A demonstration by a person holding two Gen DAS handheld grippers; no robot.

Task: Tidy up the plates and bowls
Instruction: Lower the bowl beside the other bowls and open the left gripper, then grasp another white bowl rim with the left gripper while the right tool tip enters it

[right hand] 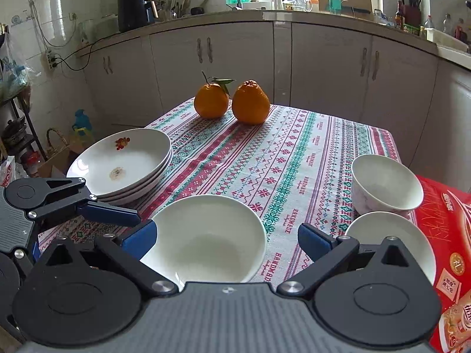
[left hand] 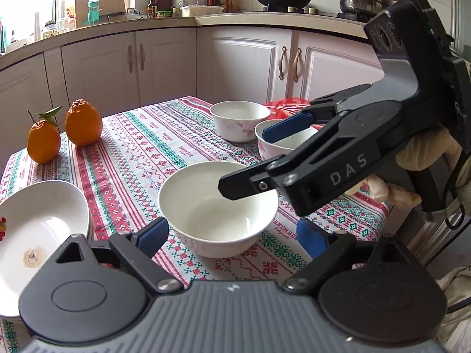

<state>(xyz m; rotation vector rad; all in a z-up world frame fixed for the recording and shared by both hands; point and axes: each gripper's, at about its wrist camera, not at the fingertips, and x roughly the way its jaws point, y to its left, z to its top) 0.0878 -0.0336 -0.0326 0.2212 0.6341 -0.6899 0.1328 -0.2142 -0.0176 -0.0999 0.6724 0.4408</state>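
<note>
A white bowl [left hand: 218,209] sits near the table's [left hand: 141,147] front edge, between the spread fingers of the left gripper [left hand: 232,235]. The right gripper [right hand: 226,238], also spread, hovers over it. Stacked plates [right hand: 123,161] rest at the left edge; two bowls [right hand: 385,185] stand at the right edge.

The letters "DAS" stand in pale print on the black side of the right hand-held gripper [left hand: 265,158], seen from the left wrist camera.

The cloth [right hand: 294,158] on the desk has the word "HANDMADE" woven into it again and again, in small dark letters along its stripes. It reads clearly in the right wrist view, near the white bowl [right hand: 206,238].

The red packet [right hand: 447,235] at the right edge of the desk has gold and white Chinese writing on it, but the words are too small and bent to read.
</note>
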